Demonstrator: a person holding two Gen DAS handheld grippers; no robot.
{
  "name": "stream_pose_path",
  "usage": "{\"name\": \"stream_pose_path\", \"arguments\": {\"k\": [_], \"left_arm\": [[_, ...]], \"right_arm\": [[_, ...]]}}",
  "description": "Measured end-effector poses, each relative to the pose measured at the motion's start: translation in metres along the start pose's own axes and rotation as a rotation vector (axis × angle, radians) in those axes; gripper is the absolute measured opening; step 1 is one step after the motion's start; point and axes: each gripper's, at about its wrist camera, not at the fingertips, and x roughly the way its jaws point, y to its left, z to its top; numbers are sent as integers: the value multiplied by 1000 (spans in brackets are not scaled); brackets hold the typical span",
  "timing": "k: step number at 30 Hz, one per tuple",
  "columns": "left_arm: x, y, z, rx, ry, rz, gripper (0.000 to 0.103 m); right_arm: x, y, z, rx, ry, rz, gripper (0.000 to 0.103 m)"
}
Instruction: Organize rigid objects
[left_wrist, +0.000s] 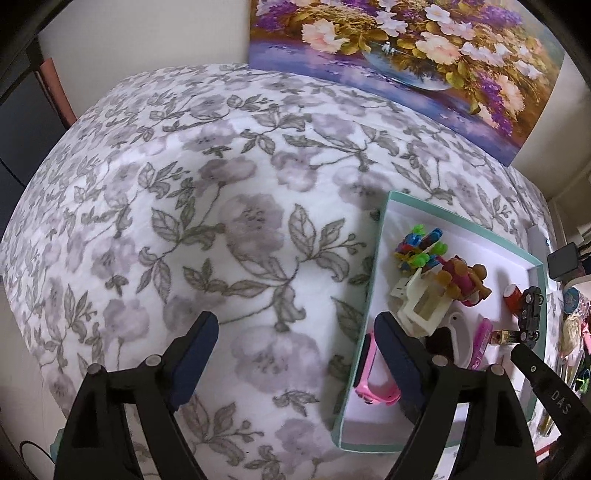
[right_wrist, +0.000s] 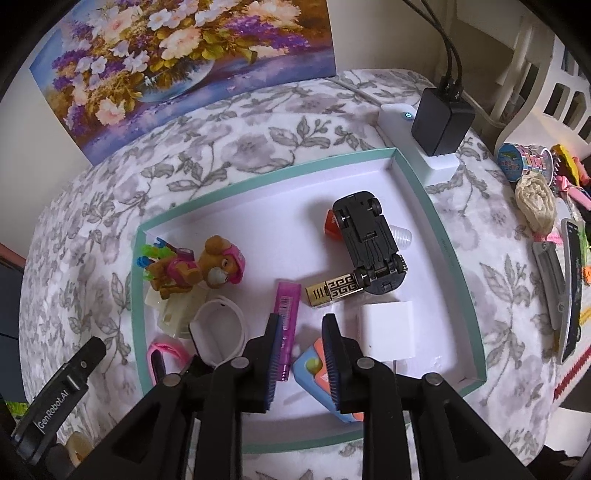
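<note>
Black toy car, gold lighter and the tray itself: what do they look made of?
Black toy car: likely matte moulded plastic; it lies belly-up, showing a ribbed chassis and small axles. Gold lighter: seemingly metal or metallic plating, shiny with a black key pattern. Tray: probably cardboard, thin teal walls, flat matte white floor.

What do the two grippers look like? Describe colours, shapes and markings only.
The left gripper and the right gripper have black wedge-shaped plastic arms with round silver pivot pins and dark blue finger pads; the right's pads look ribbed. White lettering on a black finger reads "GenRobot.AI". No sleeves or hands show.
</note>
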Motion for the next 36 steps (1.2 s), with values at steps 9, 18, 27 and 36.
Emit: {"name": "stream_pose_path", "arguments": {"k": [9,18,27,36], "left_arm": [[-7,14,-6,-15,-20,19,94],[-19,22,-13,-6,-62,37,94],[-32,31,-16,-2,-101,16,94],[-42,31,-23,81,-103,16,94]], "right_arm": [[-12,23,-12,-70,-33,-3,72],[-16,36,-28,-109,-44,-28,91],[-23,38,-40,-93,-93,-29,102],[-37,36,-49,-76,-128,-19,102]]}}
